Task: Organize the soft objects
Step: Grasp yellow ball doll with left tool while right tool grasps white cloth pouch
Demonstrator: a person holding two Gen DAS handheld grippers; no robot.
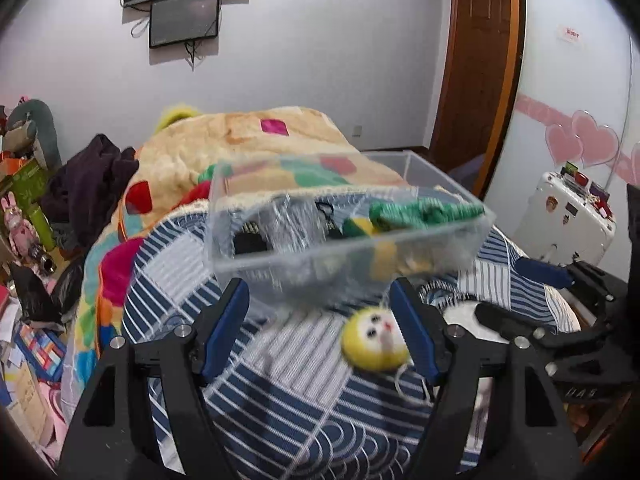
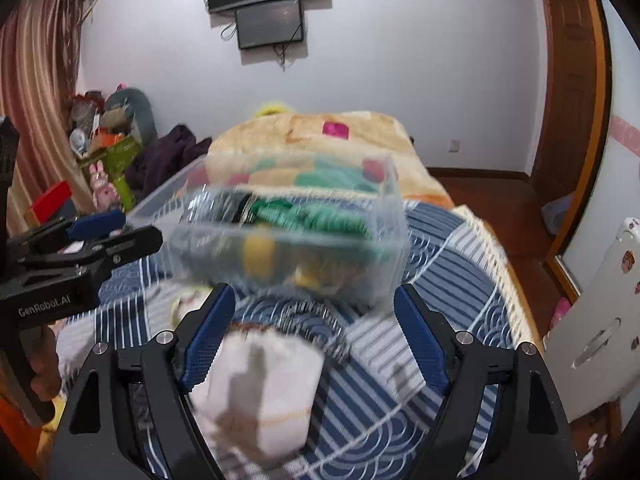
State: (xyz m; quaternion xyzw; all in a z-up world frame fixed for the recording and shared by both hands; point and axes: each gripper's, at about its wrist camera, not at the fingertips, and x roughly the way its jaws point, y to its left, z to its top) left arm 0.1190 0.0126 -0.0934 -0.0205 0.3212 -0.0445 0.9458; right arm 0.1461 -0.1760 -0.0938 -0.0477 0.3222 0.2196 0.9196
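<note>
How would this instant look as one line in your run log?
left gripper: open, empty | right gripper: open, empty | clear bin: on bed, holds green item | yellow plush, white cloth: outside bin

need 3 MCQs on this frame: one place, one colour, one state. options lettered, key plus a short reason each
1. Where does the clear plastic bin sit?
A. on the striped blue-and-white bedspread
B. on the floor by the door
C. on top of the white suitcase

2. What colour is the round plush face in front of the bin?
A. red
B. yellow
C. purple

3. How do the jaws of the right gripper stand?
A. shut on the bin
B. shut on a sock
C. open, holding nothing

Key:
1 A: the bedspread runs under and around the bin in both wrist views.
2 B: the left wrist view shows a yellow rim around a white face.
3 C: its blue pads are spread wide, with the white folded cloth lying loose on the bed between them.
</note>
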